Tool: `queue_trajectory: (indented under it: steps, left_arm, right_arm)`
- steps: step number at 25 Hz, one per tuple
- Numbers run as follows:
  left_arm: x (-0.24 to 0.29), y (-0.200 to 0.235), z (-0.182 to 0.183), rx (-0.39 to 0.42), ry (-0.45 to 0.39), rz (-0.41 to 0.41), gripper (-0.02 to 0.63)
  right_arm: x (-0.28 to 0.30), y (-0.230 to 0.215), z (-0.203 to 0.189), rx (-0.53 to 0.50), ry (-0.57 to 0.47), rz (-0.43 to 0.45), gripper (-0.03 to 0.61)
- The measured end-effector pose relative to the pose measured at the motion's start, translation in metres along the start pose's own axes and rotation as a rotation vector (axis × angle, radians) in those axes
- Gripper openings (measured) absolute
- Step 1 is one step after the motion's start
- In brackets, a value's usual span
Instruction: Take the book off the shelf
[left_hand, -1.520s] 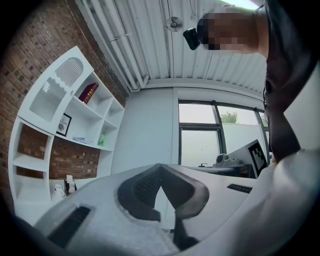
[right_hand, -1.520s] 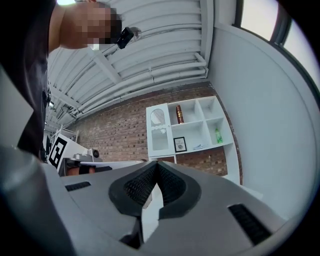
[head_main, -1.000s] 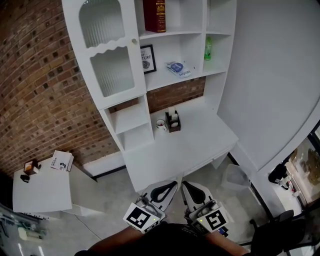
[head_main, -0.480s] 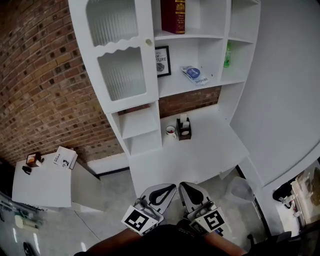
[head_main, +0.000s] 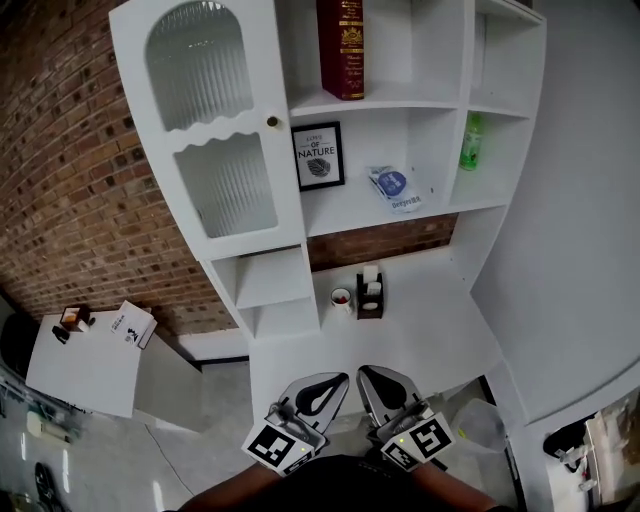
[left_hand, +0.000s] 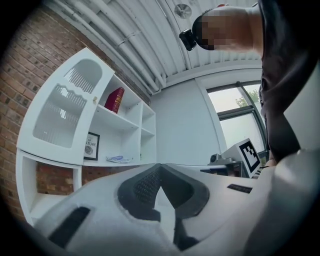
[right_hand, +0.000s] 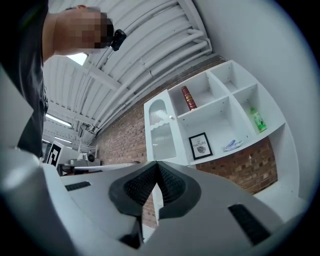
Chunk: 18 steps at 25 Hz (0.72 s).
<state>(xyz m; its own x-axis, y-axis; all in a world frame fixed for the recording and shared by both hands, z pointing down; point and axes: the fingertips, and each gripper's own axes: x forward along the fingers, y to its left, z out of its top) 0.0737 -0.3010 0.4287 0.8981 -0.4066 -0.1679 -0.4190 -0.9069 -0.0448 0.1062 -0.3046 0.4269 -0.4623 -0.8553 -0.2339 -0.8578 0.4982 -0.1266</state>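
Observation:
A dark red book (head_main: 341, 45) stands upright on the top open shelf of the white shelf unit (head_main: 400, 100). It also shows in the left gripper view (left_hand: 114, 99) and the right gripper view (right_hand: 188, 98). Both grippers hang side by side low in the head view, at the desk's near edge and far below the book. My left gripper (head_main: 340, 379) is shut with nothing in it, its tips meeting (left_hand: 159, 165). My right gripper (head_main: 366, 373) is likewise shut and empty (right_hand: 157, 163).
On the shelf below the book are a framed "NATURE" print (head_main: 318, 156), a blue packet (head_main: 393, 187) and a green bottle (head_main: 470, 142). A glass cabinet door (head_main: 215, 130) hangs at the left. A mug (head_main: 341, 297) and dark caddy (head_main: 370, 297) stand on the desk (head_main: 420, 345). A side table (head_main: 85, 365) stands at the left.
The person and both grippers have moved towards the desk; the shelf unit looks larger and more square-on. Both grippers stay shut and empty.

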Motion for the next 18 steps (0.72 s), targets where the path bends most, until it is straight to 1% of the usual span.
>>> queue_trajectory:
  steps: [6,12,14,15,18]
  left_arm:
    - [0.044,-0.003,-0.013,0.006,0.018,0.080,0.005]
    - [0.076,-0.001,-0.026,0.000,0.039,0.093,0.005]
    - [0.085,0.006,-0.026,-0.020,0.040,0.097,0.005]
    - [0.089,0.009,-0.024,-0.026,0.038,0.098,0.005]
    - [0.098,0.026,-0.021,-0.003,0.012,0.108,0.005]
  right_arm:
    - [-0.002,-0.044,0.001,0.033,0.018,0.085,0.014]
    - [0.005,-0.075,-0.007,0.055,0.031,0.124,0.014]
    - [0.010,-0.083,-0.006,0.059,0.035,0.124,0.014]
    - [0.011,-0.086,-0.004,0.055,0.036,0.123,0.015]
    - [0.019,-0.093,0.004,0.010,0.033,0.128,0.015]
